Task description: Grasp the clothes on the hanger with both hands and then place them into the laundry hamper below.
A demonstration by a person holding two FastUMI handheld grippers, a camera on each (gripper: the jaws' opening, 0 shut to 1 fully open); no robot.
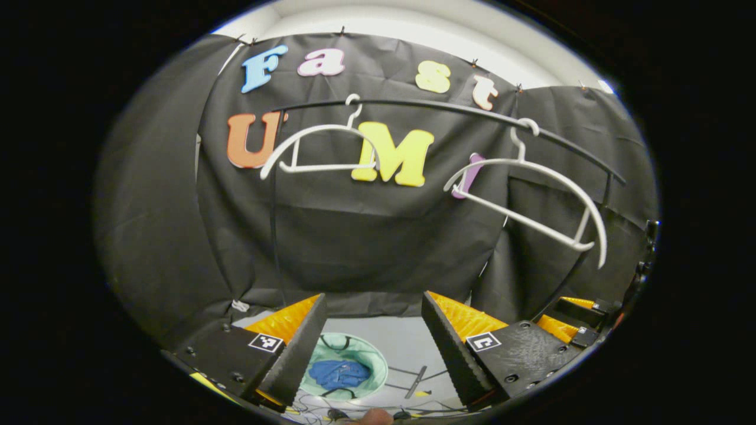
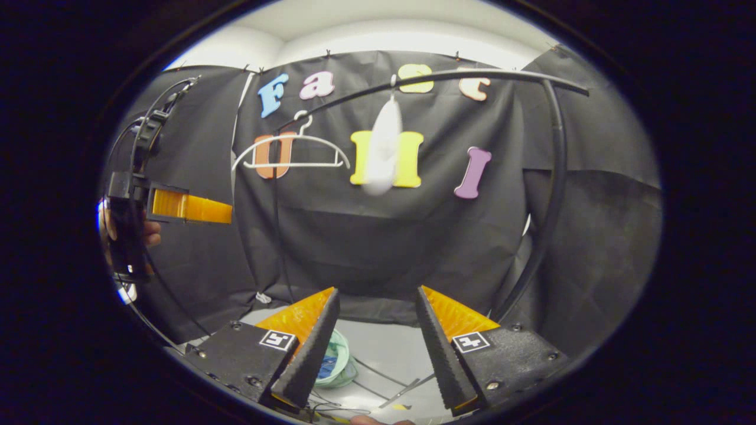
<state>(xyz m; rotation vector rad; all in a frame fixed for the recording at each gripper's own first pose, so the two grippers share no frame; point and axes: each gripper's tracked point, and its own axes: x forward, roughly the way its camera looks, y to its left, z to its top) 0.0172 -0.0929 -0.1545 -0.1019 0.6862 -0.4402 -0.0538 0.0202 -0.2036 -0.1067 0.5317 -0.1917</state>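
Both grippers (image 1: pixel 374 348) (image 2: pixel 373 348) agape; clothes (image 1: pixel 339 373) apparently in hamper (image 1: pixel 378 366).

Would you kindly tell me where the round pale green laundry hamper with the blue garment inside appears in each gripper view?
Left gripper view: the round pale green laundry hamper sits on the floor at bottom centre, seen between the left gripper fingers, the blue garment inside.
Right gripper view: the hamper is at bottom, left of centre, partly hidden behind the right gripper.
Shared landmark: the curved black rail carrying two white plastic hangers.
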